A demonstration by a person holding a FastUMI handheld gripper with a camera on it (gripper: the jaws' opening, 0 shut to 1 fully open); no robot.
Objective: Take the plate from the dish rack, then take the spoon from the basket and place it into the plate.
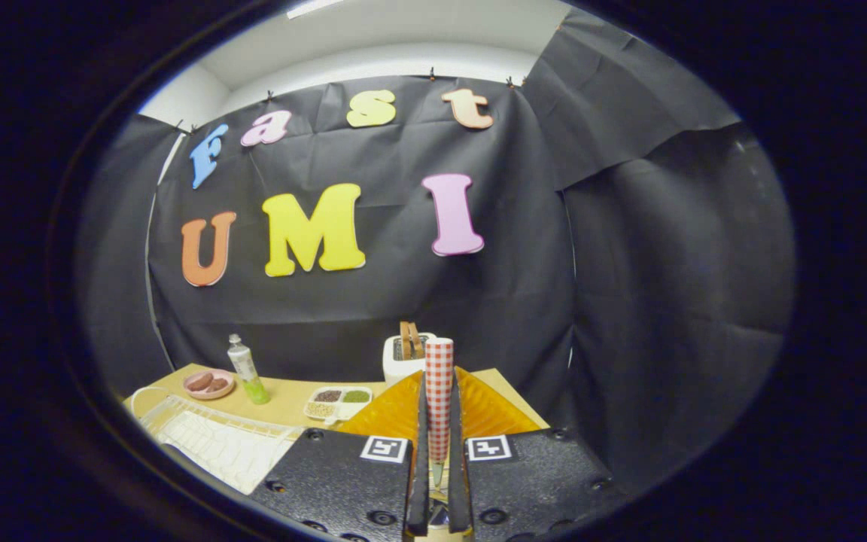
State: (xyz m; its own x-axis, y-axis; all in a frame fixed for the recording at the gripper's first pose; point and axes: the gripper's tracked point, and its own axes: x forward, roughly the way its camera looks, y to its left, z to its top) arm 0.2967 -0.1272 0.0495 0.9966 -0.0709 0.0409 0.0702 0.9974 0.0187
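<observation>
The hand-held gripper (439,421) is sitting nearly closed, its two fingers pinching in on a slim upright handle wrapped in a red-and-white check pattern — that looks to be the spoon (439,391), standing straight up between them, with a glint of metal showing low down in the gap. Just behind the fingers, the ribbed orange plate (490,410) is spreading out to both sides, lying on the wooden tabletop (283,391). Beyond the plate, a white toaster (403,357) is standing with slices poking out of its top. Off to the left of the fingers, the white wire dish rack (215,440) is lying close by. Past the rack, a divided tray (339,401) is holding grains and something green, a clear bottle (246,370) with green liquid is standing upright, and a small pink dish (209,384) is carrying two brown pieces — all of them well apart from the fingers.
</observation>
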